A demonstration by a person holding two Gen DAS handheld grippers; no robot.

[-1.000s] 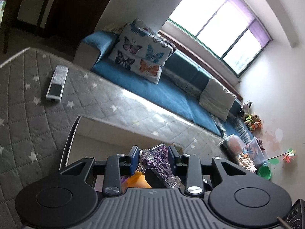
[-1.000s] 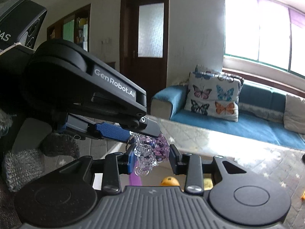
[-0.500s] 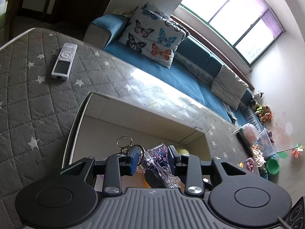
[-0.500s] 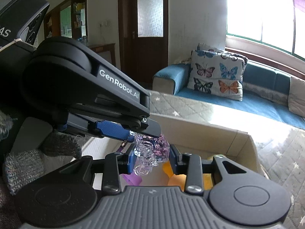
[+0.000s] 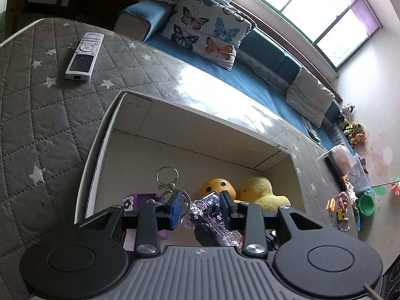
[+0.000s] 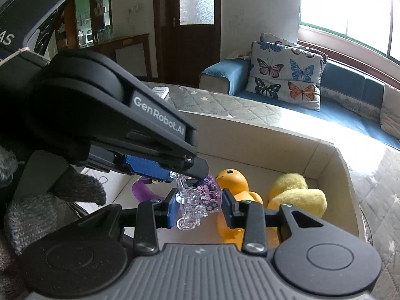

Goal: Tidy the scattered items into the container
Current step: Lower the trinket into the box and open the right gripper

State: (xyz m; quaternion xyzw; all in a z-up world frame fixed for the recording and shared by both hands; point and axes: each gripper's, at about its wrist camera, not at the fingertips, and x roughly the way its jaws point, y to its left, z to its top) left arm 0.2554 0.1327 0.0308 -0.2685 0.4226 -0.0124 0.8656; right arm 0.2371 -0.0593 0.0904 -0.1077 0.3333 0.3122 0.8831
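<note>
Jaws: both grippers, left (image 5: pixel 200 206) and right (image 6: pixel 197 206), clamped on clear keychain (image 6: pixel 197 200) | held above box (image 5: pixel 100 150) | ducks (image 5: pixel 260 192) inside | remote (image 5: pixel 85 55) on desk (image 5: pixel 37 125)

A: We see the toy car (image 6: pixel 197 200) as clear glossy plastic with purple glitter inside, its key ring (image 5: pixel 167 174) shiny metal.

B: We agree. The box (image 5: pixel 200 127) looks like matt cardboard, the yellow duck (image 6: pixel 297 195) fuzzy plush, the orange duck (image 6: pixel 232 177) smooth and glossy, and the worktop (image 5: pixel 37 105) carries quilted grey cloth.
</note>
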